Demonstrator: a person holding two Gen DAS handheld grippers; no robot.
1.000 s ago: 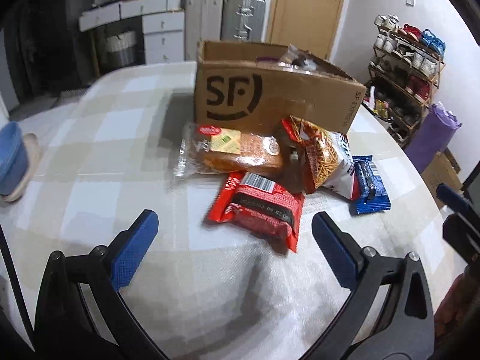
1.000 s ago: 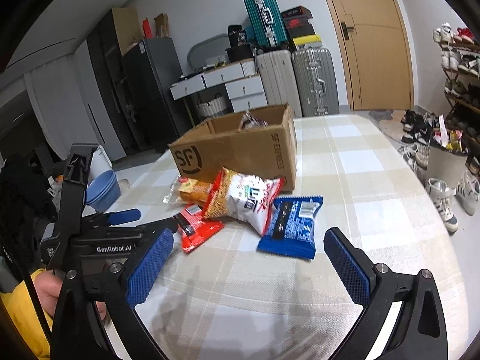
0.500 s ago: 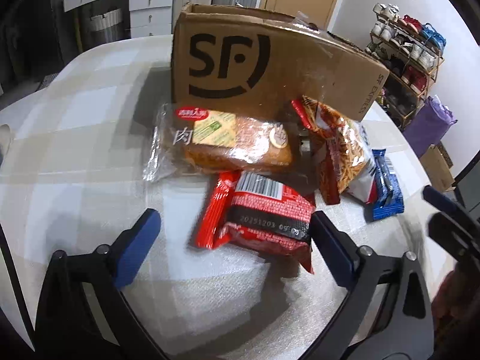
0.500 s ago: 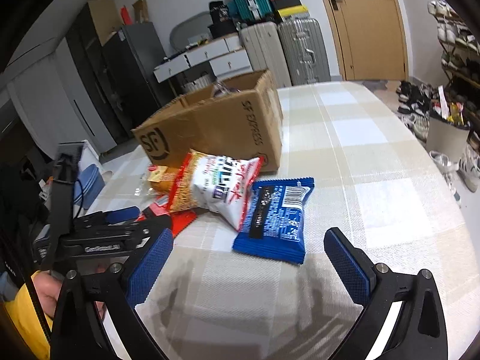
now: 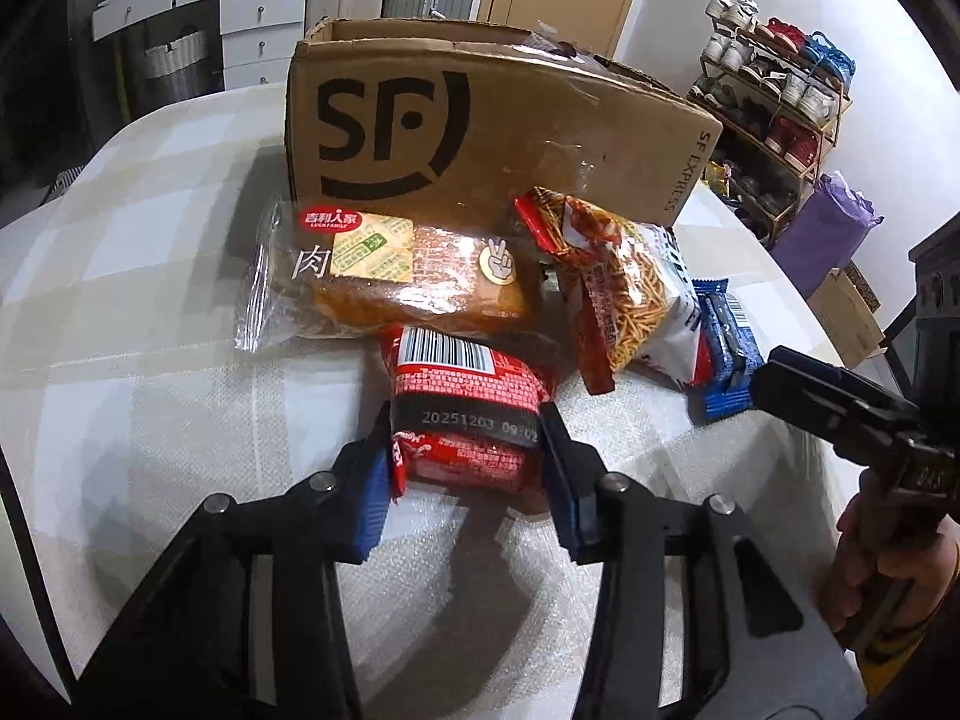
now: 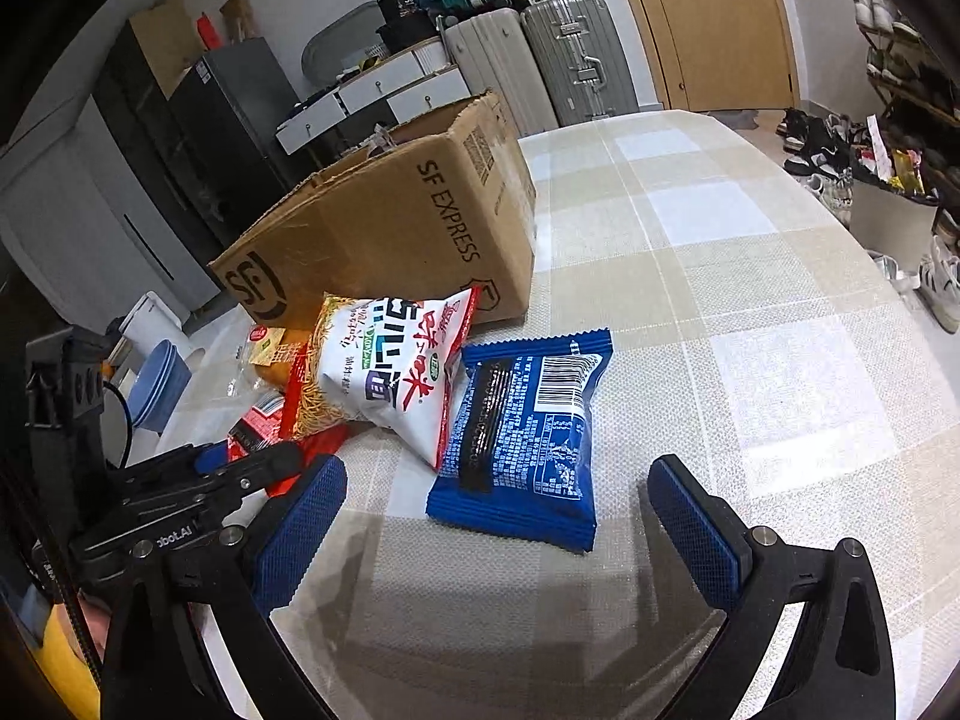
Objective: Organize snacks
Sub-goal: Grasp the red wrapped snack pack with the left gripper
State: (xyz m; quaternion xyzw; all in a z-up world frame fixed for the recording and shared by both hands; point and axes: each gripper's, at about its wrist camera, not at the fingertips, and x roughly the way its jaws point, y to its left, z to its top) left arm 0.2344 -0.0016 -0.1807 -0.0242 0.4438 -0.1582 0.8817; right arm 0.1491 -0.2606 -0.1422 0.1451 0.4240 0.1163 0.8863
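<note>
Fingers first: our left gripper (image 5: 465, 450) has its blue pads (image 5: 369, 495) on both sides of the red snack packet (image 5: 468, 408), jaws closing, pads pressing the wrapper's edges. The packet lies flat on the table (image 5: 150, 372), barcode end facing away from us.

Our right gripper (image 6: 501, 531) has its fingers spread wide apart with nothing between them. It hangs over the checked tablecloth (image 6: 750, 300), just short of the blue snack packet (image 6: 525, 438), not touching it.

Layout of the pile:
- Cardboard box (image 5: 480, 120), top open, stands on the table behind the snacks; some wrapper shows above its rim, can't tell what.
- Bread in clear wrap (image 5: 396, 282) lies against the box front, touching the far end of the red packet.
- Bag of noodle sticks (image 5: 630, 288) leans across between the bread and the blue packet, overlapping the blue packet's edge.
- Blue packet sits flat, barcode up, nearest the right side.

In the left wrist view a hand (image 5: 876, 564) on the right gripper's handle shows at the edge. Suitcases (image 6: 576, 60), a door (image 6: 708, 18) and a shoe rack (image 5: 774, 120) are in the background, well apart from the table.
</note>
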